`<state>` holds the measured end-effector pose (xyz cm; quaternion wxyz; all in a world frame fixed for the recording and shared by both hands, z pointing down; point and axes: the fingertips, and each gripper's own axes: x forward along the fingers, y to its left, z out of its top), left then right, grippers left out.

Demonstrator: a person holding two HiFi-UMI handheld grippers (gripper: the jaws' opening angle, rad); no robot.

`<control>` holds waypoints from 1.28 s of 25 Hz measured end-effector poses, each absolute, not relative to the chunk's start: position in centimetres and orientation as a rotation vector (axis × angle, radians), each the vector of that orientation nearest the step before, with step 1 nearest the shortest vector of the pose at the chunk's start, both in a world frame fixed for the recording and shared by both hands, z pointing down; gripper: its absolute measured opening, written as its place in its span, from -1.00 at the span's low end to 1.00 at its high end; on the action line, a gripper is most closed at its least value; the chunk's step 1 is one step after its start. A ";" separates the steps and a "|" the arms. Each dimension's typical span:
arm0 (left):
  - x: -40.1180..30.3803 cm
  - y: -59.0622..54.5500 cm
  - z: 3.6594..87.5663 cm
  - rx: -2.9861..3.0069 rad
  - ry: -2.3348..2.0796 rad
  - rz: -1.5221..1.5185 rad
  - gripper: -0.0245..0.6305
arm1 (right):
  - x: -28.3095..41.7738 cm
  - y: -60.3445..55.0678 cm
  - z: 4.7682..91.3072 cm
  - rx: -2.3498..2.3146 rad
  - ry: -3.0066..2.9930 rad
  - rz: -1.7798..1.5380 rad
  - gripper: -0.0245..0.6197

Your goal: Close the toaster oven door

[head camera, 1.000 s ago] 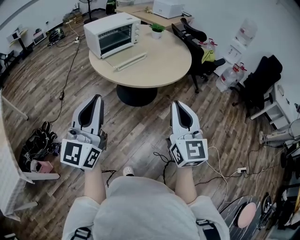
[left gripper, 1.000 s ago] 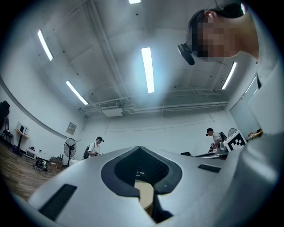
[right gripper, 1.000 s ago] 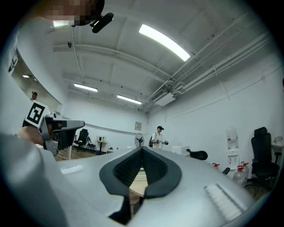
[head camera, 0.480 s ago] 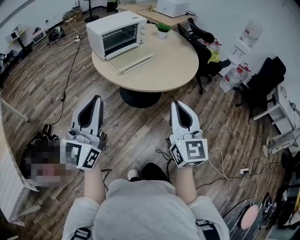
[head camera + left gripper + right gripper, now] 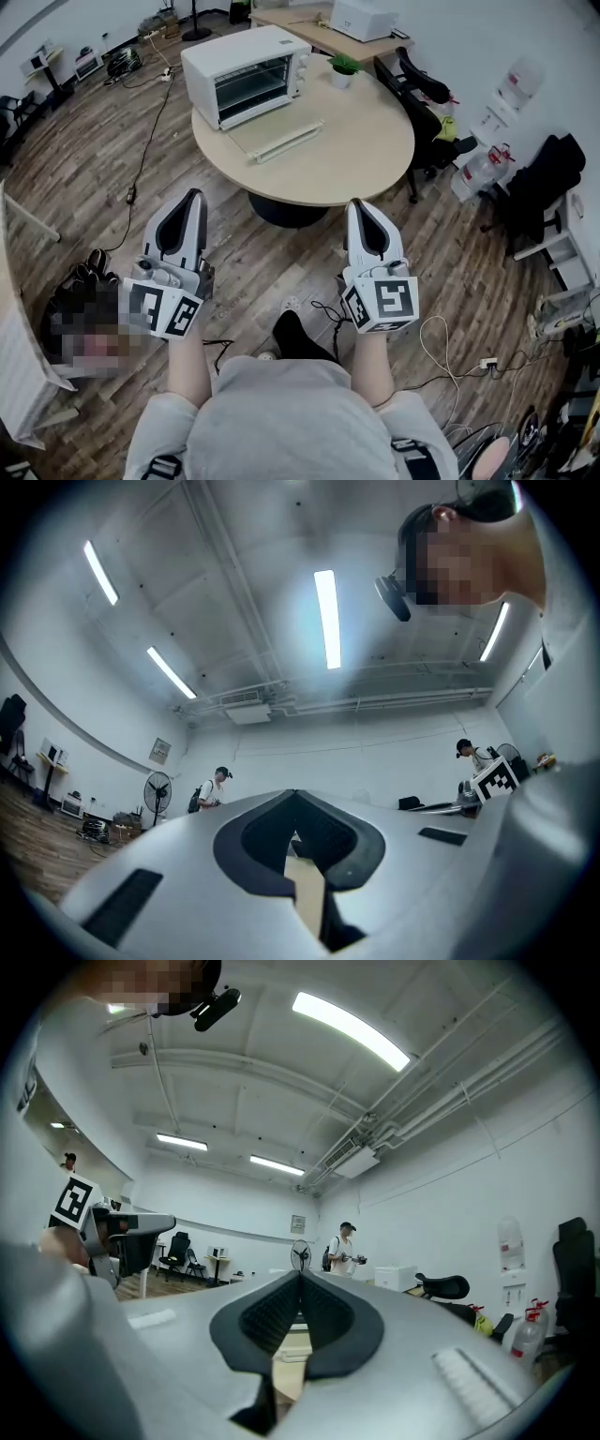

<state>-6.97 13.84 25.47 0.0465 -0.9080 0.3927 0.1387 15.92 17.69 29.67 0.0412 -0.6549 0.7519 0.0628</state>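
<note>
The toaster oven [image 5: 248, 70] stands at the far left of the round table [image 5: 366, 150] ahead of me, its door [image 5: 277, 139] folded down flat on the tabletop and a wire rack inside, while my left gripper [image 5: 193, 196] and right gripper [image 5: 360, 204], jaws pressed together, hold nothing above the floor.

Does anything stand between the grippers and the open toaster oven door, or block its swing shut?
Nothing visible. The door lies flat, with nothing on it, in front of the toaster oven; the table between it and the left gripper and right gripper is bare. The plant stands aside.
</note>
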 end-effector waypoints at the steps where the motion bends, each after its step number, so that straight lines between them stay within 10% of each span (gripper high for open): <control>1: -6.6 13.0 25.3 -2.764 1.202 0.422 -0.91 | 16.2 16.6 29.5 -1.996 2.306 0.195 -0.89; 32: 1.6 -3.9 24.1 -2.628 1.374 0.397 -0.91 | 23.2 -4.7 29.2 -1.736 2.440 0.143 -0.89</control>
